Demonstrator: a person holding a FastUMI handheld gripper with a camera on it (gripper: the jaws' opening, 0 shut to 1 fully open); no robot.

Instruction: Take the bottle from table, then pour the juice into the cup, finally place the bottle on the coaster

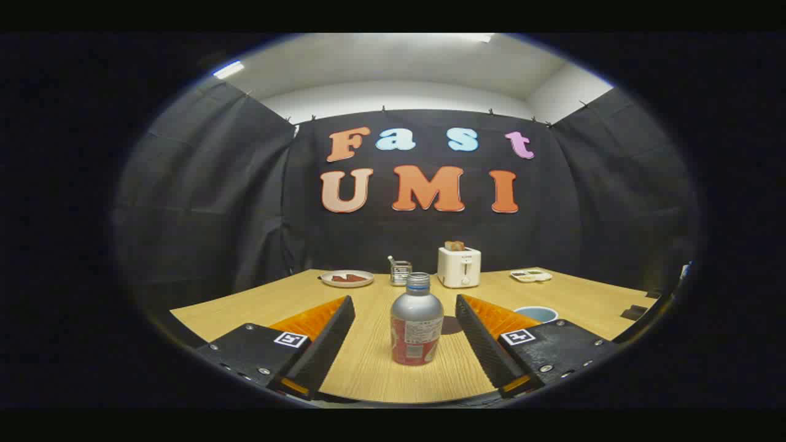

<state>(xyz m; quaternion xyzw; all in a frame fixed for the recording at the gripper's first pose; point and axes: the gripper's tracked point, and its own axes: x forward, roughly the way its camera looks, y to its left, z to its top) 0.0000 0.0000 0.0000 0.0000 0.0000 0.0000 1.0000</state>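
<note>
Spread wide, our gripper (405,344) has its fingers apart around the upright bottle (416,320) at twelve o'clock on the table (368,362); smooth, rigid metal, likely slippery and liquid-heavy, so we'd grip the labelled mid-body.

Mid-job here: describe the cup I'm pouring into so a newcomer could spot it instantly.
Start at the wooden table. The bottle stands between the open gripper fingers; the cup sits past the right finger. It is the light-blue, open-topped round vessel, unlike the flat plates further back.
</note>
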